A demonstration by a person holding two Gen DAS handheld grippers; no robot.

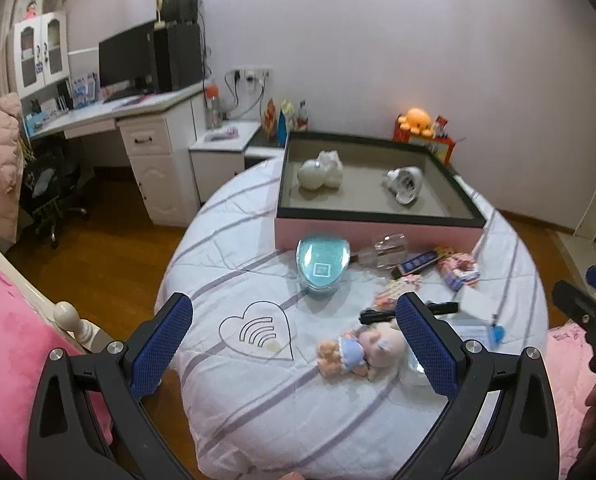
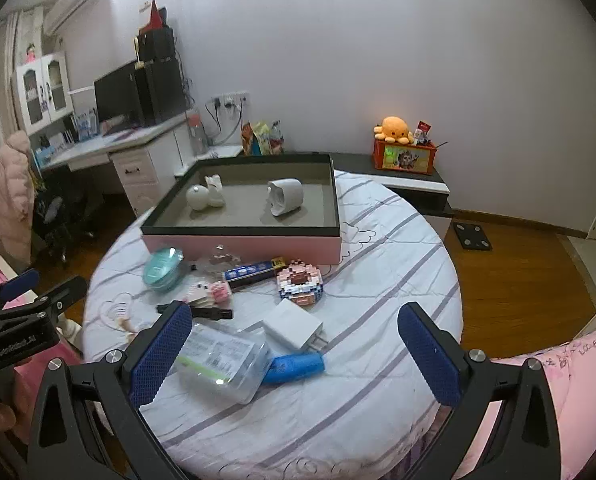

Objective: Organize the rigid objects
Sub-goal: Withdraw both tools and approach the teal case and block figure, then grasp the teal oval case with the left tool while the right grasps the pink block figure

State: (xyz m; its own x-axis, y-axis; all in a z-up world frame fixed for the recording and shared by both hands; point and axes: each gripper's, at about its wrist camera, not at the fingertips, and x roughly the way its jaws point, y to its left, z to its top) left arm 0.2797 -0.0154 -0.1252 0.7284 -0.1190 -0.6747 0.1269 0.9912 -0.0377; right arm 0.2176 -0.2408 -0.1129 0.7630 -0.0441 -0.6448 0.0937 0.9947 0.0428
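Blue-padded left gripper (image 1: 293, 344), jaws released, is hovering over the doll (image 1: 362, 350), lying crosswise near its right pad; right gripper (image 2: 293, 354) is likewise gaping empty.

The plain pale wall (image 2: 378, 40) fills the top. At ten o'clock stands a white wooden desk (image 1: 145, 136) with a black computer screen (image 1: 125, 58). The shiny brown wood floor (image 2: 510, 280) shows at three o'clock.

We see soft striped cloth on the bed (image 2: 378, 240), glossy wood floor (image 2: 518, 280), matt tray (image 2: 241, 246) liner, glossy teal plastic case (image 1: 322, 266), knurled blue pads (image 2: 430, 360) on matt black tongs.
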